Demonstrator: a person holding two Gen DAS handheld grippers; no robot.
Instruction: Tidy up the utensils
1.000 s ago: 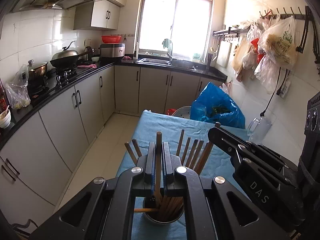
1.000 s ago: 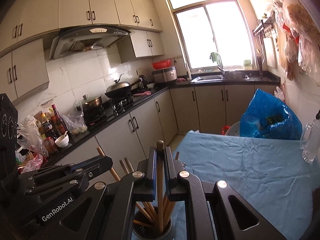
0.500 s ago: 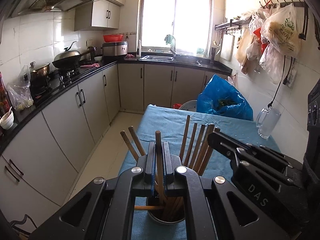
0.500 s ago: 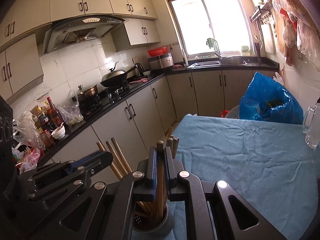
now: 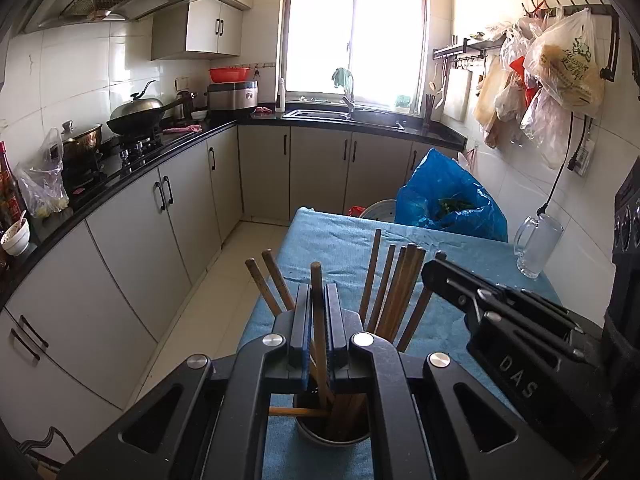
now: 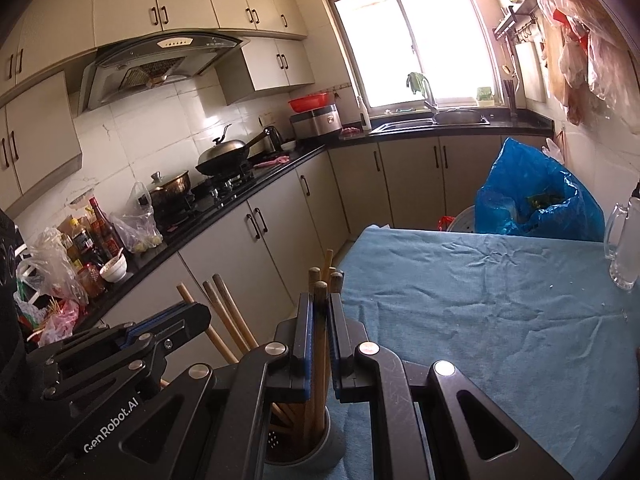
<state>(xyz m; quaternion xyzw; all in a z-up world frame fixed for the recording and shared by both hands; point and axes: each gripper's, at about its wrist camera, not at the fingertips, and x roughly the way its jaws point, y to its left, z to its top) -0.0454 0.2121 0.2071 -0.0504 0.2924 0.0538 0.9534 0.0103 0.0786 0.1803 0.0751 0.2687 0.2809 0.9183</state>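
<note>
A round metal holder (image 5: 334, 434) full of brown wooden chopsticks (image 5: 400, 288) stands on the blue cloth near the table's front edge; it also shows in the right wrist view (image 6: 320, 446). My left gripper (image 5: 319, 292) is shut on one upright chopstick (image 5: 317, 280) whose lower end is in the holder. My right gripper (image 6: 320, 304) is shut on another upright chopstick (image 6: 320, 292), also down in the holder. The two grippers are side by side above the holder, the right one (image 5: 500, 304) showing in the left wrist view and the left one (image 6: 132, 340) in the right wrist view.
The blue cloth (image 6: 500, 300) covers the table. A glass mug (image 5: 536, 246) stands at its right edge and a blue plastic bag (image 5: 448, 200) beyond its far end. Grey cabinets with a black counter (image 5: 132, 168) run along the left, floor between.
Both grippers, each holding its chopstick, have lowered toward the holder and tilted a little; the chopsticks sit deeper in the holder than a second ago.
</note>
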